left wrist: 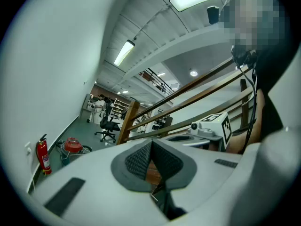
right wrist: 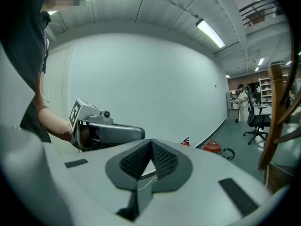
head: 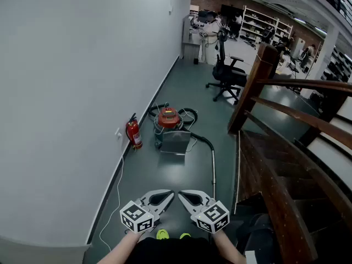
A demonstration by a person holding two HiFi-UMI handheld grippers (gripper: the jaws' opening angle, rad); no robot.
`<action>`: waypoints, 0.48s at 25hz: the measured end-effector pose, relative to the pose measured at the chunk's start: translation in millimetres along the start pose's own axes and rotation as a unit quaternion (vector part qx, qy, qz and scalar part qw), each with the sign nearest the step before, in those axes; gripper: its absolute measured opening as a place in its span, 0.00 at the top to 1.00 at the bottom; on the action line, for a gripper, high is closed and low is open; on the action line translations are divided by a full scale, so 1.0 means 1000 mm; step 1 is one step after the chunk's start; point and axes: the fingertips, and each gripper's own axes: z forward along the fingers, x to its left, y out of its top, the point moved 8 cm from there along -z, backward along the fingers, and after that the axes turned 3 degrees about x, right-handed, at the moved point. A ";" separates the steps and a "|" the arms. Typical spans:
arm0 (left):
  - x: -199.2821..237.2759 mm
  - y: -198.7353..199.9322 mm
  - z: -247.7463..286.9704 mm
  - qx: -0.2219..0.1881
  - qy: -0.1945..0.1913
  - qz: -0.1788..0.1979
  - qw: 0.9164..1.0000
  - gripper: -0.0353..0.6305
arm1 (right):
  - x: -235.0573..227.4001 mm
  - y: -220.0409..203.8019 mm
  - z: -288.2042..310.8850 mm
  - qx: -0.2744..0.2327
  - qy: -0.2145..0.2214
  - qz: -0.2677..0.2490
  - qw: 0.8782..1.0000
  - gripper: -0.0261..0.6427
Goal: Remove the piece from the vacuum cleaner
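**A:** What are the fingers doing?

**B:** On both tools the dark ribbed pads (left wrist: 138,161) are pressed together at the tips, with nothing between them. The left gripper (head: 169,194) and right gripper (head: 182,194) are both closed and empty. They sit side by side at the bottom of the head view, tips nearly meeting, angled a little downward. Each one's marker cube is near the person's forearm.

**A:** Does each gripper see the other?

**B:** Yes. The left gripper view shows the right one just beside it. The right gripper view shows the left one against the pale wall (right wrist: 155,79).

**A:** Where is the vacuum?

**B:** The vacuum (head: 168,118) stands on the grey-green floor (head: 181,172), well ahead of both grippers and close to the wall. It has a red top on a grey canister. A dark hose (head: 201,138) curves from it to a metal tube (head: 213,166) lying on the floor and running back toward the person. Neither gripper touches any of it.

**A:** What surrounds it?

**B:** A red extinguisher (head: 133,133) stands just left of it at the wall. A white cord (head: 117,187) trails along the wall's foot. Beyond the vacuum is a black chair (head: 226,73). Wooden stairs with a rail (head: 291,111) rise on the right. Yellow-green shoes (head: 163,234) show below the grippers.
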 end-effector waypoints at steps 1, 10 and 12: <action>0.000 0.000 0.000 -0.001 0.000 0.000 1.000 0.93 | 0.000 0.000 0.000 -0.001 0.000 0.001 1.000 0.94; -0.002 0.000 -0.001 -0.004 0.001 0.002 1.000 0.93 | 0.004 0.002 0.000 -0.020 0.000 0.013 1.000 0.94; -0.003 -0.001 -0.001 -0.005 0.000 0.003 1.000 0.93 | 0.006 0.001 -0.001 -0.021 0.005 0.015 1.000 0.94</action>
